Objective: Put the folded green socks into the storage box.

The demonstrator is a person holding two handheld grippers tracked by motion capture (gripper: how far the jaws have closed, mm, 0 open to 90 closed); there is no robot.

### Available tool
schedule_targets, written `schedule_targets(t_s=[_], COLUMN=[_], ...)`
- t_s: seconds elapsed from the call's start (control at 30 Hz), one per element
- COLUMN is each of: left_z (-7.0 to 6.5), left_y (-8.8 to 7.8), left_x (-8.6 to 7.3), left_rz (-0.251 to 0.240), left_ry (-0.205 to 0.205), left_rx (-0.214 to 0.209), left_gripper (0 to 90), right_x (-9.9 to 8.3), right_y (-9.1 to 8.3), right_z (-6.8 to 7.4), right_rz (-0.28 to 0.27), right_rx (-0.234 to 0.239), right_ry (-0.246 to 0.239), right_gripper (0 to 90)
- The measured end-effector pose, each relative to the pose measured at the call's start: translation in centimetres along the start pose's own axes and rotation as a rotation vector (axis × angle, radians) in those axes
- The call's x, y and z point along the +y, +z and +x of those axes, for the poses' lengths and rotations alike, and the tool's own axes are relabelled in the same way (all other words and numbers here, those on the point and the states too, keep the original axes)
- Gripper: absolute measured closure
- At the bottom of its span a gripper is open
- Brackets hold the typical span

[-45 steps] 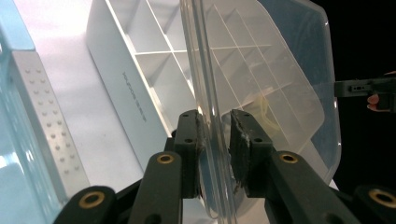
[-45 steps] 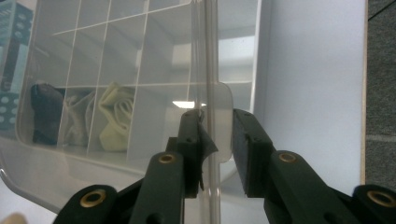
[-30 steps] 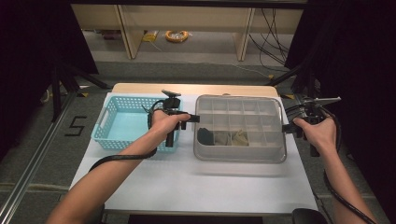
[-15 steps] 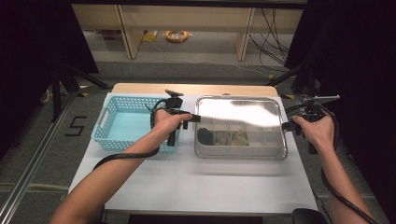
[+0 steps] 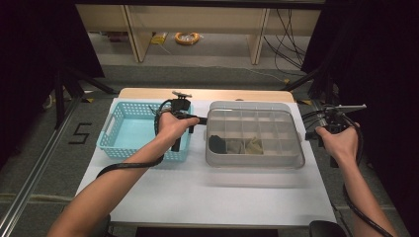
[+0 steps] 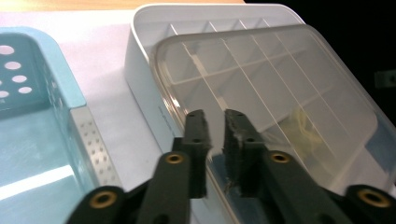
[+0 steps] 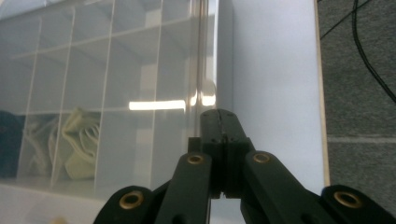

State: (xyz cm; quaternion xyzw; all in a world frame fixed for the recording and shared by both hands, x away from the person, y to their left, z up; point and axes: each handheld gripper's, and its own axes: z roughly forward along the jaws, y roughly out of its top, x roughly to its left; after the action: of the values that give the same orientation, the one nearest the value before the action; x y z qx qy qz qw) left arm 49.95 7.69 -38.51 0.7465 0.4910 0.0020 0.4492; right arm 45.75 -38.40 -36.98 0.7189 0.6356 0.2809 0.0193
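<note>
1. The counter (image 5: 197, 197) carries a white sheet, and on it stand a blue basket (image 5: 123, 133) at the left and a divided box (image 5: 254, 140) at the right, close but apart.
2. The box stands middle-right with a clear lid (image 6: 280, 93) over it. In the left gripper view the lid sits skewed, with the box's far rim showing beyond it.
3. The left gripper (image 6: 215, 135) is at the lid's left edge. Its jaws have just been closing and stand narrow, with the lid's rim between them; I cannot tell whether the pads press on it.
4. The right gripper (image 7: 219, 121) is at the lid's right edge. Its jaws have just closed and meet tip to tip, seemingly pinching the thin rim.
5. Risks, as I judge them:
   - The left jaws may not have the rim, so a lift could raise one side alone, and the lid would tilt or spring free.
   - The right pinch is shallow on slick plastic and could slip off.
   - If the lid catches, the box could drag or tip and shake its contents.
6. Hard to make out:
   - Dark and pale cloth-like things (image 5: 237, 145) lie in the near compartments, blurred by the lid.
   - In the high view the hands cover both grippers' tips.
   - The basket's inside is partly hidden by the left arm.
</note>
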Motion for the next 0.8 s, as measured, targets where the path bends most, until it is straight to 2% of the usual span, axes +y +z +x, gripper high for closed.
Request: schedule_targets(t_s=[0.03, 0.1, 0.13, 0.17, 0.2, 0.23, 0.3, 0.33, 0.4, 0.47, 0.53, 0.57, 0.6, 0.63, 0.67, 0.7, 0.73, 0.77, 0.8], left_z=[-0.2, -0.7, -0.9, -1.2, -1.4, -1.7, -2.1, -2.4, -2.9, -3.0, -3.4, -3.6, -3.7, -3.8, -3.9, -3.8, -3.8, -3.9, -4.2], left_y=[-0.5, -1.6, -2.2, -2.7, -3.2, -3.6, -4.2, -4.4, -4.6, -4.6, -4.4, -4.4, -4.2, -4.1, -4.0, -3.7, -3.6, -3.6, -3.6], left_x=[-0.3, -1.1, -1.5, -1.9, -2.4, -2.9, -4.0, -4.5, -5.6, -6.0, -7.0, -7.3, -7.6, -7.8, -8.0, -8.2, -8.5, -8.8, -9.2], left_rz=[0.008, 0.029, 0.034, 0.038, 0.046, 0.058, 0.081, 0.092, 0.114, 0.128, 0.155, 0.184, 0.18, 0.187, 0.196, 0.186, 0.195, 0.218, 0.231], left_ry=[0.011, 0.037, 0.055, 0.07, 0.078, 0.089, 0.106, 0.116, 0.121, 0.131, 0.149, 0.129, 0.171, 0.188, 0.191, 0.211, 0.215, 0.213, 0.168], left_rx=[-0.017, -0.058, -0.067, -0.075, -0.083, -0.092, -0.116, -0.128, -0.151, -0.161, -0.166, -0.16, -0.128, -0.141, -0.141, -0.153, -0.157, -0.161, -0.19], left_gripper=[82.2, 86.6, 88.6, 89.6, 89.7, 89.8, 89.9, 89.9, 89.9, 89.9, 89.9, 89.9, 89.9, 89.9, 89.9, 89.9, 90.0, 89.9, 89.9], right_x=[-0.2, -0.9, -1.2, -1.6, -2.0, -2.4, -3.1, -3.5, -4.3, -4.6, -5.3, -5.8, -6.0, -6.2, -6.4, -6.5, -6.7, -7.0, -7.1], right_y=[-0.2, -0.3, -0.5, -0.7, -0.8, -1.0, -1.3, -1.3, -1.5, -1.7, -2.0, -2.2, -2.2, -2.3, -2.5, -2.4, -2.6, -2.4, -2.5], right_z=[0.2, 0.2, 0.3, 0.2, 0.4, 0.2, 0.2, 0.4, 0.5, 0.7, 0.8, 1.1, 1.2, 1.5, 1.2, 1.6, 1.6, 1.7, 1.7], right_rz=[0.016, 0.007, 0.006, 0.018, 0.024, 0.03, 0.05, 0.048, 0.058, 0.06, 0.074, 0.08, 0.073, 0.075, 0.092, 0.088, 0.108, 0.079, 0.106], right_rx=[-0.01, -0.004, -0.01, -0.01, -0.014, -0.014, -0.029, -0.025, -0.03, -0.026, -0.033, -0.029, -0.029, -0.026, -0.026, -0.032, -0.022, -0.018, -0.024], right_ry=[0.017, -0.014, -0.005, -0.033, -0.013, -0.052, -0.065, -0.054, -0.071, -0.058, -0.102, -0.095, -0.091, -0.068, -0.113, -0.081, -0.088, -0.088, -0.1], right_gripper=[90.0, 90.0, 90.0, 90.0, 90.0, 90.0, 90.0, 90.0, 90.0, 90.0, 90.0, 90.0, 90.0, 90.0, 90.0, 90.0, 90.0, 90.0, 90.0])
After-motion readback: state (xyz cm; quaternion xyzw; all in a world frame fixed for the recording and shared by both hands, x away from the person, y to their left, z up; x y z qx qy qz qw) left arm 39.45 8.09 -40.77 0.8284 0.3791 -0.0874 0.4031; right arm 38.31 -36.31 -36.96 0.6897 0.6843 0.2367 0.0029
